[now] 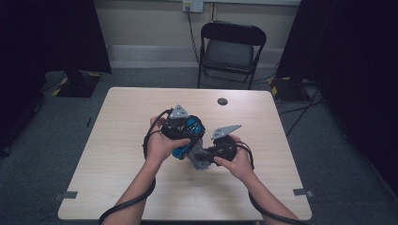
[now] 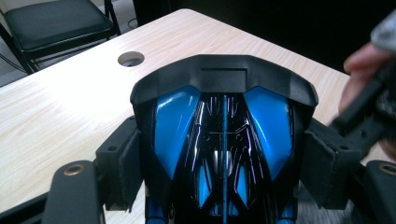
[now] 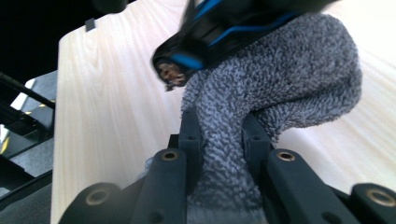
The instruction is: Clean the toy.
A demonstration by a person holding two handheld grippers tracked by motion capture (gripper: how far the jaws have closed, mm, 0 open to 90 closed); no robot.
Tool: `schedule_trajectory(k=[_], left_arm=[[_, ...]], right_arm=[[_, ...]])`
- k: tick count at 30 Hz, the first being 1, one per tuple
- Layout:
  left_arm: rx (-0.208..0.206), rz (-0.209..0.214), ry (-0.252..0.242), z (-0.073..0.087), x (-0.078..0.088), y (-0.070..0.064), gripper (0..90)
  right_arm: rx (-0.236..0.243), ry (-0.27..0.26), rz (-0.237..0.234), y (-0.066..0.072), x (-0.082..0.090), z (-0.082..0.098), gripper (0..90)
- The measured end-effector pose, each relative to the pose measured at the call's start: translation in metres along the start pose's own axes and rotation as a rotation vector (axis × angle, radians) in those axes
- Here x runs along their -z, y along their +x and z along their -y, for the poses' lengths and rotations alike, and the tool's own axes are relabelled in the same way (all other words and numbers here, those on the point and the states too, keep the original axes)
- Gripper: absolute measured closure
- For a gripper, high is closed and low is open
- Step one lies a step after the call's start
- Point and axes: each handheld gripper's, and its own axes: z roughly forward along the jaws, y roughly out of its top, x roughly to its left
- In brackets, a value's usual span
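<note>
A blue and black toy car (image 2: pixel 224 135) sits between the pads (image 2: pixel 128 163) of my left gripper (image 2: pixel 224 165), which press on its two sides. In the high view the left gripper (image 1: pixel 184 136) holds the car (image 1: pixel 190 125) a little above the middle of the table. My right gripper (image 3: pixel 223 135) is shut on a fold of grey terry cloth (image 3: pixel 280 79). The cloth lies against the underside of the car (image 3: pixel 219 32). From above, the right gripper (image 1: pixel 209 157) and cloth (image 1: pixel 199 158) sit just right of and below the car.
The light wooden table (image 1: pixel 117 154) has a round cable hole (image 1: pixel 222 101) near its far edge. A black folding chair (image 1: pixel 232 47) stands behind the table. Dark curtains hang at both sides. The other hand and its gripper (image 2: pixel 369 107) show at the right of the left gripper view.
</note>
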Motion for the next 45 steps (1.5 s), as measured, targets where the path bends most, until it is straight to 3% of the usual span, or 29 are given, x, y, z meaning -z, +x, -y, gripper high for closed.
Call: schedule_trajectory(k=[10, 16, 22, 25, 30, 34, 45], left_arm=[[0.011, -0.022, -0.016, -0.007, 0.003, 0.003, 25.6], [0.027, -0.033, -0.031, -0.008, 0.004, 0.005, 25.6], [0.042, -0.037, -0.054, -0.01, 0.007, 0.008, 25.6], [0.036, -0.041, -0.053, -0.01, 0.011, 0.009, 25.6], [0.024, -0.051, -0.035, 0.0, 0.023, 0.013, 25.6], [0.024, -0.05, -0.02, 0.007, 0.025, 0.013, 25.6], [-0.004, -0.046, 0.011, 0.024, 0.025, 0.005, 25.5]], right_arm=[[0.016, 0.026, -0.066, 0.019, -0.026, 0.009, 75.9], [0.028, 0.04, -0.076, 0.024, -0.031, 0.01, 75.9], [0.058, 0.087, -0.09, 0.03, -0.036, 0.013, 75.8], [0.058, 0.106, -0.069, 0.026, -0.034, 0.016, 75.8], [0.01, 0.109, 0.035, 0.0, -0.013, 0.019, 75.8], [-0.038, 0.071, 0.121, -0.016, 0.005, 0.013, 75.8], [-0.032, 0.024, 0.188, -0.025, 0.026, -0.016, 75.8]])
